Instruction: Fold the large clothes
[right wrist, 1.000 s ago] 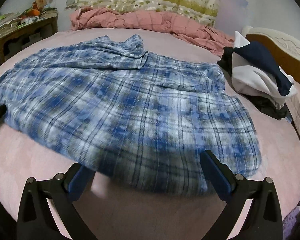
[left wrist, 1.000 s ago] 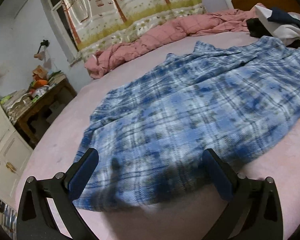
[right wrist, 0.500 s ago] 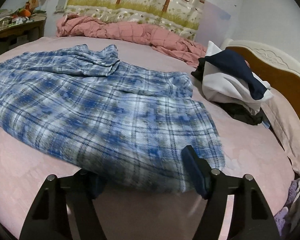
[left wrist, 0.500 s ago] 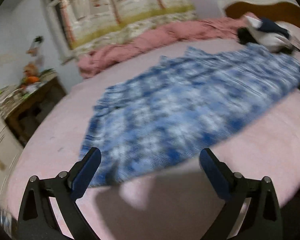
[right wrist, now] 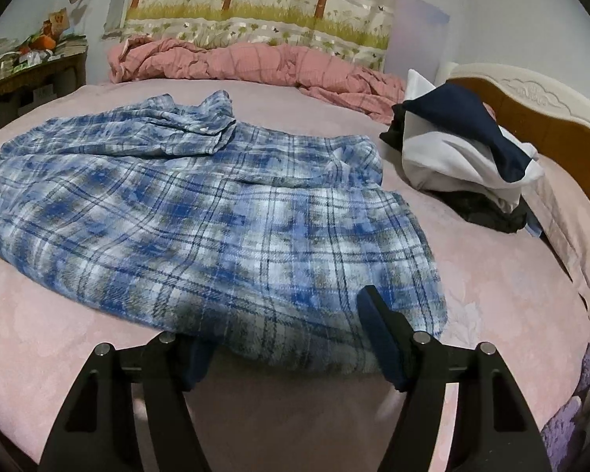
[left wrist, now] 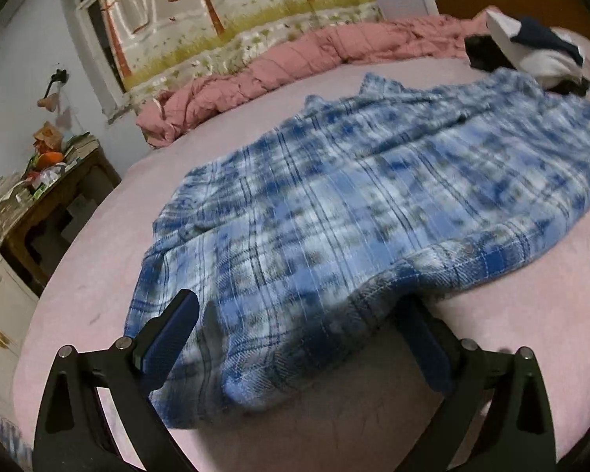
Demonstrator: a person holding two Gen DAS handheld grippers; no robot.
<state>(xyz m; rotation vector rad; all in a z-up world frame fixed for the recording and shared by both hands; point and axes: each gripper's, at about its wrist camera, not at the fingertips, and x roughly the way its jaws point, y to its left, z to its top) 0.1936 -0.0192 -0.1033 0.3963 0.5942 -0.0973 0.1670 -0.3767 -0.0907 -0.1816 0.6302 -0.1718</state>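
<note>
Plaid shirt (right wrist: 200, 212), blue and white, lies spread across the middle of the pink bed (right wrist: 487, 275), its collar end far and its hem along the near edge, presumably laid flat so it can be folded. A rumpled pink quilt (right wrist: 255, 67) is pushed to the far side, likely to clear room, and a heap of dark and white clothes (right wrist: 464, 149) sits at the right by the headboard. Both grippers sit at the near hem. The left gripper (left wrist: 299, 314) straddles the hem's left corner with its jaws wide, having just been closing a little; cloth lies between them, draped over one finger, not yet pinched. The right gripper (right wrist: 283, 326) has closed partway around the hem's right corner, cloth bunched between its jaws, though whether the pads press it I cannot tell.
</note>
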